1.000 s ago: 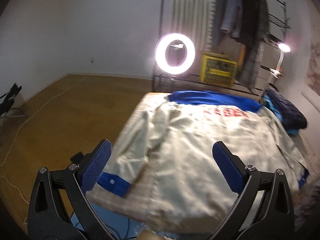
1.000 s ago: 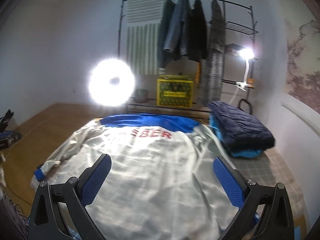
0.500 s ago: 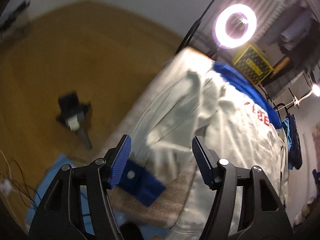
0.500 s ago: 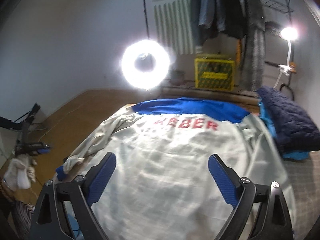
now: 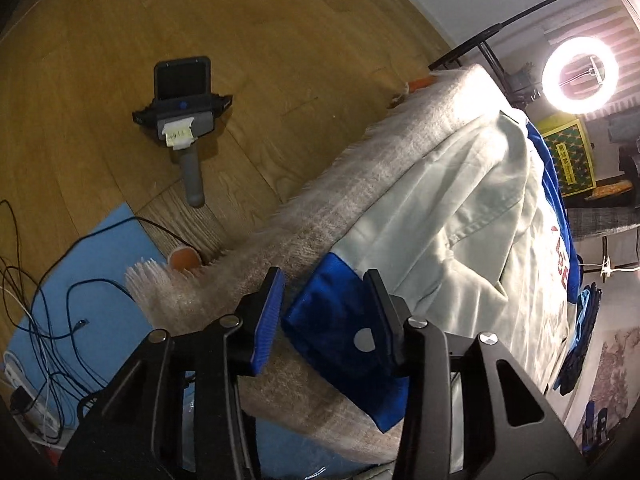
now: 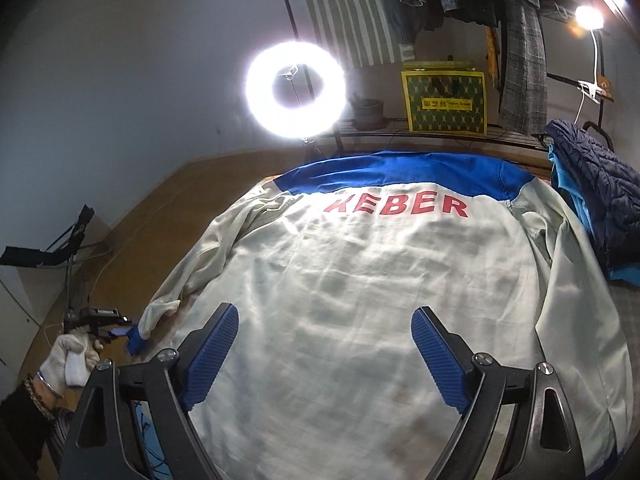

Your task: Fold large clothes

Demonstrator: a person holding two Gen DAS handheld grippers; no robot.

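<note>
Left wrist view: one pale grey-green jacket [image 5: 460, 216] with blue trim lies spread on a bed covered by one fringed beige blanket [image 5: 320, 208]. One blue cuff [image 5: 340, 332] ends the near sleeve, and it sits right between the two blue pads of the left gripper [image 5: 326, 320]. The jaws are about half open and closing; the far pad lies against the cuff's edge by a silver snap, while a narrow gap shows between the near pad and the cloth, so the cuff is not clamped. On the wooden floor [image 5: 120, 60] lies one spare handheld gripper [image 5: 182, 116] with a grey handle. One blue mat [image 5: 96, 280] carries several loose cables, and one ring light [image 5: 580, 74] glows at the bed's far end.

Right wrist view: the same single jacket lies back-up, red lettering across the shoulders below one blue yoke. It fills the bed directly under and ahead of the right gripper [image 6: 324, 344], whose two pads stand wide apart above the lower back panel, holding nothing; I cannot tell whether they brush the fabric. One white-gloved hand [image 6: 74, 354] at the left edge carries the other tool at the sleeve's cuff. One folded dark quilted jacket [image 6: 596, 196] rests at the bed's right side, touching the sleeve, and one yellow box [image 6: 444, 100] stands on the rack behind.
</note>
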